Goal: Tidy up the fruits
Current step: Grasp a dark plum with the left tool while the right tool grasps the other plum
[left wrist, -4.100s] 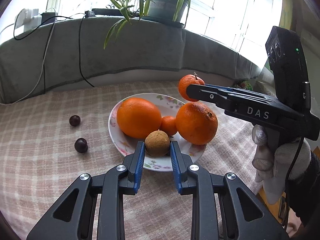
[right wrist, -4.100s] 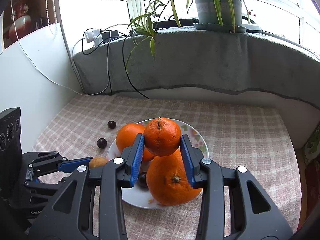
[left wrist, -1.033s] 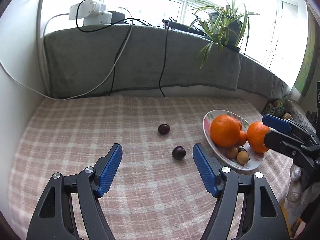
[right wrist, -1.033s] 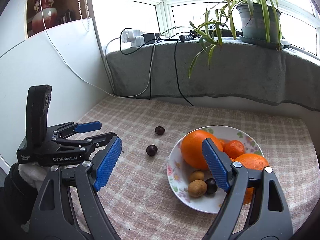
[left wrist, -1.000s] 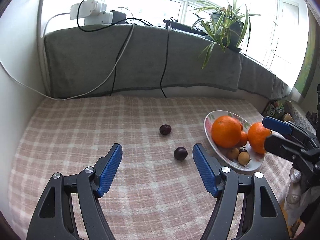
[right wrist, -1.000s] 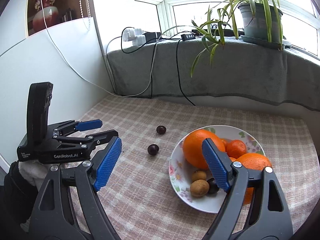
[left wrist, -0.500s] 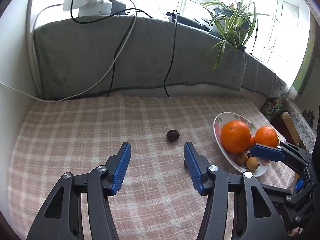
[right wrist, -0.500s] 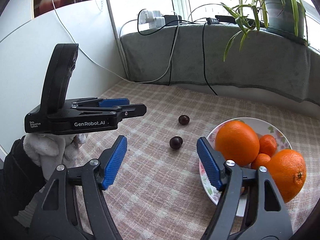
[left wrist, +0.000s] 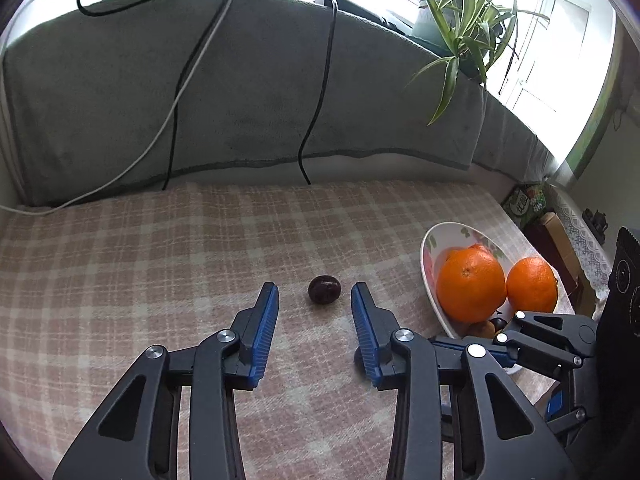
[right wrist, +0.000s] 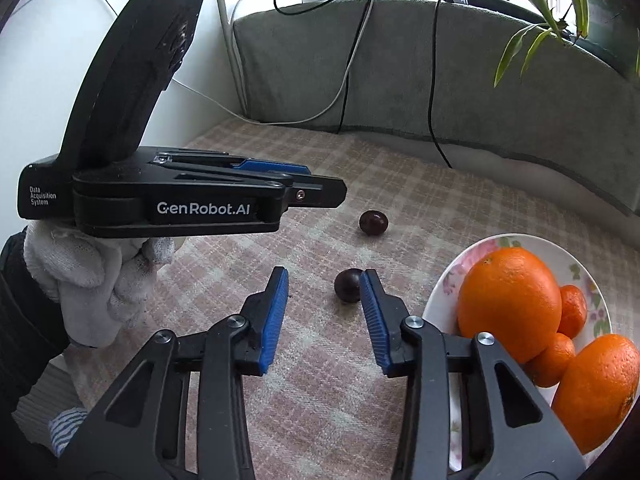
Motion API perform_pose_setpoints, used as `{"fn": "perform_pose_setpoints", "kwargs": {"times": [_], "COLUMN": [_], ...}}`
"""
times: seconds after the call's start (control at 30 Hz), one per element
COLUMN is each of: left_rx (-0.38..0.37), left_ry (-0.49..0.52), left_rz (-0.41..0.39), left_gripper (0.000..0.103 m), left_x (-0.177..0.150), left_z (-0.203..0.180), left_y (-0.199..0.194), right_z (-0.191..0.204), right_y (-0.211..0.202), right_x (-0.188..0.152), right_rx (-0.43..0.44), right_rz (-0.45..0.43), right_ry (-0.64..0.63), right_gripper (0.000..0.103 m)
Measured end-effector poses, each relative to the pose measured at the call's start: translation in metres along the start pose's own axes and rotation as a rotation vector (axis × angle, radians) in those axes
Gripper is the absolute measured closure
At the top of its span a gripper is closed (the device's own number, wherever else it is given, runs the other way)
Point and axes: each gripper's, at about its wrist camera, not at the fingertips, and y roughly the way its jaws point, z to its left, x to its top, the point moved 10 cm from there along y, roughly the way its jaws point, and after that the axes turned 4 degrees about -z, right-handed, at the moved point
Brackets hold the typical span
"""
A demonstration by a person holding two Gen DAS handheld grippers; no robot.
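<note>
Left wrist view: checked tabletop [left wrist: 120,260] filling the lower half, backed by a grey cloth-draped sill [left wrist: 240,100] with cables hanging over it and a spider plant [left wrist: 460,32] up top.

Toward the right edge, a floral plate [left wrist: 430,248] resting on the cloth, carrying a large orange [left wrist: 470,284] with a second orange [left wrist: 532,284] just beside it; in the right wrist view, two mandarins [right wrist: 572,306] tucked behind them.

Left claw [left wrist: 315,290] pitched down toward the cloth, held in a white-gloved hand [right wrist: 92,280]. Jaws just been narrowing, yet released: blue pads standing apart, nothing pinched.

Right claw [right wrist: 324,277] likewise tilted down, low over the cloth just left of the plate, lying alongside and below the left claw. Jaws also just been narrowing and not clenched; clear gap on the left pad's side.

Far dark fruit [left wrist: 324,289] lying on the tabletop just beyond the left claw's tips, centred in the gap, touching neither pad.

Near dark fruit [right wrist: 347,286] on the tabletop at the right claw's tips, close against the right-hand pad; contact there impossible to tell. Both dark fruits outside the plate, near each other.
</note>
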Motion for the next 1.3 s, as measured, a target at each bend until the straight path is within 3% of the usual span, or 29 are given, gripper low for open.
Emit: {"fn": "perform_pose_setpoints", "kwargs": {"times": [0.3,0.63,1.17,1.3], "left_rx": [-0.035,-0.069,-0.091,-0.102], "left_ry": [0.005,-0.001,0.031,0.031], "left_rz": [0.054,0.094,0.119,0.124], "left_gripper": [0.072,0.074,0.074,0.081], "left_x": [-0.002,-0.007,-0.013,-0.013], "left_z": [0.001,0.008,-0.005,-0.010], "left_y": [0.029,0.044,0.056,0.059], "right_z": [-0.005,-0.004,-0.014,-0.014], "right_y": [0.022,0.033,0.040,0.040], "right_x": [-0.003,-0.008,-0.010,-0.009], "right_rx": [-0.044,-0.084,-0.102,-0.098], "right_rz": [0.050,0.079,0.087,0.083], "right_ry": [-0.052,-0.111,-0.084,-0.077], "right_gripper": [0.070,0.070,0.079,0.079]}}
